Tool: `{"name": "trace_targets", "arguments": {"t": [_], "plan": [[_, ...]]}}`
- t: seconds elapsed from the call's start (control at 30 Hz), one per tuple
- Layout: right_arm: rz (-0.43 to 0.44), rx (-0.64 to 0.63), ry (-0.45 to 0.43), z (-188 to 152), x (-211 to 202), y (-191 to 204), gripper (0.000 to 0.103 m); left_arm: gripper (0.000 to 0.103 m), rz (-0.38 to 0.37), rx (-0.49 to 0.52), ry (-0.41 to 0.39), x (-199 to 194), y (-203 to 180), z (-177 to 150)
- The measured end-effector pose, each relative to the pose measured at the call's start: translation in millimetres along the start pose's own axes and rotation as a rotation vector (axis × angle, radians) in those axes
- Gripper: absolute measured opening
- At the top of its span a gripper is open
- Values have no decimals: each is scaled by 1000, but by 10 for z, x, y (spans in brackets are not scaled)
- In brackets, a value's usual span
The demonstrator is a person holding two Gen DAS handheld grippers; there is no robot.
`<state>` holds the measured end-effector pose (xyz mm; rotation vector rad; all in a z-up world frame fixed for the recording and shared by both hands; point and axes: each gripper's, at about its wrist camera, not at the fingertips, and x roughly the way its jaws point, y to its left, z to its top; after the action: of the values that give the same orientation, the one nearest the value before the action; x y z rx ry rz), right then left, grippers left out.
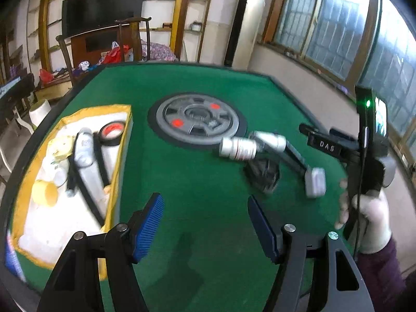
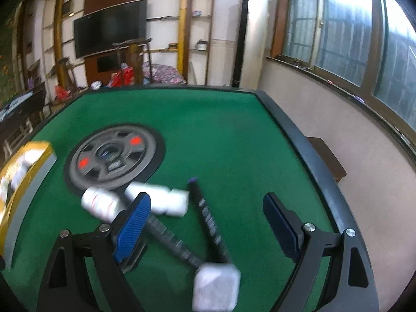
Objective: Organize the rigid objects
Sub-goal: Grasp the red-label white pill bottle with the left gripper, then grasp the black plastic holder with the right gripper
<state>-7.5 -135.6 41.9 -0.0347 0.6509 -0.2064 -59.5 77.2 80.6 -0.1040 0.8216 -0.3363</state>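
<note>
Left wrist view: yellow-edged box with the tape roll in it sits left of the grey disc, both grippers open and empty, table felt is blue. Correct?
Not quite: the table felt is green, not blue, as the left wrist view shows. Only the finger pads are blue. The rest holds: the yellow-edged box with the tape roll sits left of the grey disc, and the left gripper and right gripper are open and empty.

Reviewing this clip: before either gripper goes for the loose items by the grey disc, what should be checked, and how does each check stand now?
1. Left gripper jaws open, holding nothing: ok.
2. Right gripper jaws open, holding nothing: ok.
3. Yellow-rimmed box has room left: cannot tell; already crowded.
4. White bottle free to lift: not ok; it touches a second bottle.
5. Strap clear of the pile: not ok; it crosses another strap.
6. Image sharpness: not ok; blurred.
</note>
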Motion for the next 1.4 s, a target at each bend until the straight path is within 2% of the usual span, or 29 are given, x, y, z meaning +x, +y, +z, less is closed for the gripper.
{"name": "trace_targets", "arguments": {"t": [0.07, 0.13, 0.2, 0.23, 0.3, 0.37, 0.43, 0.5, 0.63, 0.7, 0.73, 0.77, 0.8, 1.0, 1.1, 1.3, 1.4], "plan": [[16, 61, -11, 77, 102, -175, 87, 81, -40, -30, -23, 74, -10, 83], [31, 116, -27, 72, 160, -327, 87, 81, -95, -17, -1, 246, -91, 173], [38, 184, -39, -11, 228, -505, 87, 81, -62, 49, 42, 436, -215, 225], [38, 207, -14, -43, 299, -576, 87, 81, -45, 99, 58, 551, -314, 248], [37, 229, 35, -60, 402, -652, 87, 81, -33, 163, 69, 723, -447, 288], [49, 254, 41, -67, 424, -699, 87, 81, -27, 208, 55, 867, -548, 358], [53, 250, 37, -67, 416, -681, 87, 81, -5, 256, 33, 1006, -613, 453], [49, 229, 35, -70, 415, -626, 87, 81, -22, 260, 37, 1148, -595, 548], [50, 183, 51, -68, 463, -517, 87, 81, -100, 196, 116, 1525, -492, 710], [43, 173, 53, -71, 469, -496, 87, 81, -114, 185, 163, 1647, -516, 698], [39, 173, 52, -72, 469, -498, 87, 80, -118, 200, 188, 1689, -560, 668], [33, 176, 50, -75, 470, -506, 87, 68, -107, 220, 198, 1709, -597, 636], [31, 180, 50, -71, 473, -515, 87, 69, -94, 237, 204, 1713, -625, 601], [26, 191, 62, -88, 506, -538, 87, 69, -130, 211, 191, 1421, -512, 431], [33, 181, 64, -91, 507, -519, 87, 69, -118, 200, 148, 1149, -401, 340], [15, 180, 73, -119, 539, -535, 87, 69, -149, 101, 57, 746, -212, 172], [12, 190, 71, -135, 536, -561, 87, 69, -95, 150, 61, 642, -246, 81]]}}
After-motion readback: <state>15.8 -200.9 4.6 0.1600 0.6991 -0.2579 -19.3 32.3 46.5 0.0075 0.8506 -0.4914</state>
